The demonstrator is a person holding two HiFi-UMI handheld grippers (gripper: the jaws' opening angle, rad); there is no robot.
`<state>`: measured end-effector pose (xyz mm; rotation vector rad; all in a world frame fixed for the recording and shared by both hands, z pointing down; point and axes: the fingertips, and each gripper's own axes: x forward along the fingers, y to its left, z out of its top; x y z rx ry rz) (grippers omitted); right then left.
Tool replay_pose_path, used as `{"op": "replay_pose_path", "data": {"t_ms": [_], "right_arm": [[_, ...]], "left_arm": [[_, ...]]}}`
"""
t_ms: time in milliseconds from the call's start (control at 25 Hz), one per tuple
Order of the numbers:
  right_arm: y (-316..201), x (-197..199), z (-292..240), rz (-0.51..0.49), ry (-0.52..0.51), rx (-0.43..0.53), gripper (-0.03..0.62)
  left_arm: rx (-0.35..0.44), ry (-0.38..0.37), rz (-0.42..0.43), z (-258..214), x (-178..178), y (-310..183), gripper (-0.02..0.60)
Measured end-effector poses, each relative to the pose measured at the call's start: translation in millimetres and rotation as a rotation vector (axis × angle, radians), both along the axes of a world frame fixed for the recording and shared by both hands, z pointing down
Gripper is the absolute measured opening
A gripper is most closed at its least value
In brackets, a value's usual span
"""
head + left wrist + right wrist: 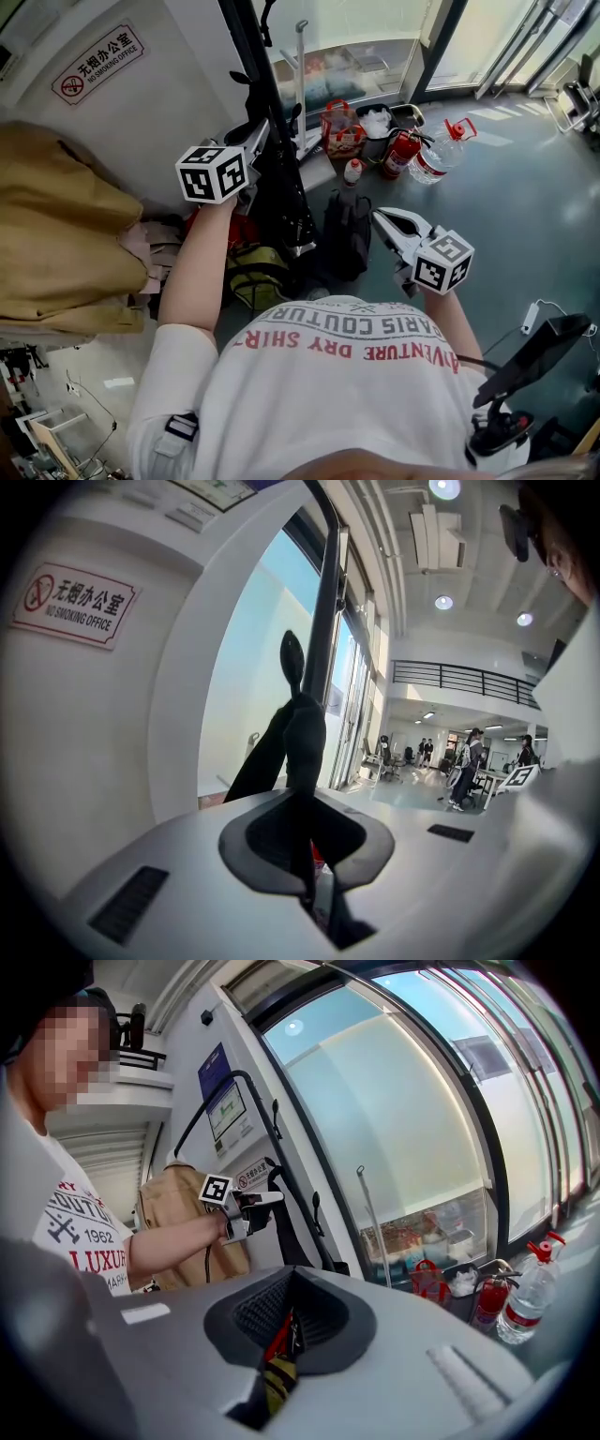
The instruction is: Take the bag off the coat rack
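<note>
A black bag (284, 192) hangs by its strap from the black coat rack pole (246, 56), against the wall. My left gripper (261, 139) is raised to that strap. In the left gripper view its jaws (302, 808) are shut on the black strap (302, 728), which runs up towards a rack hook (291, 653). My right gripper (384, 218) hangs lower to the right, apart from the bag, with its jaws (292, 1314) together and nothing between them. The right gripper view shows the left gripper (251, 1206) at the strap (286, 1222).
A tan coat (66, 225) hangs at the left. On the floor by the glass wall stand a black backpack (347, 234), a fire extinguisher (401, 152), a water bottle (441, 150) and a red basket (342, 127). A no-smoking sign (98, 61) is on the wall.
</note>
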<state>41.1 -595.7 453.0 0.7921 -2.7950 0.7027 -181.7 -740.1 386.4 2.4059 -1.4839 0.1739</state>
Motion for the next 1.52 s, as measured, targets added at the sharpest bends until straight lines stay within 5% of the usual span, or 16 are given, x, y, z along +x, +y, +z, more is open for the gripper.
{"op": "replay_pose_path", "data": {"t_ms": [800, 1040, 1520], "right_arm": [[-1, -2, -25, 0.006, -0.034, 0.038, 0.002], [2, -4, -24, -0.004, -0.028, 0.032, 0.002], [50, -18, -13, -0.074, 0.007, 0.033, 0.002]], "left_arm": [[0.284, 0.093, -0.059, -176, -42, 24, 0.015], [0.269, 0.069, -0.063, -144, -40, 56, 0.015], [0.024, 0.03, -0.055, 2, -1, 160, 0.015]]}}
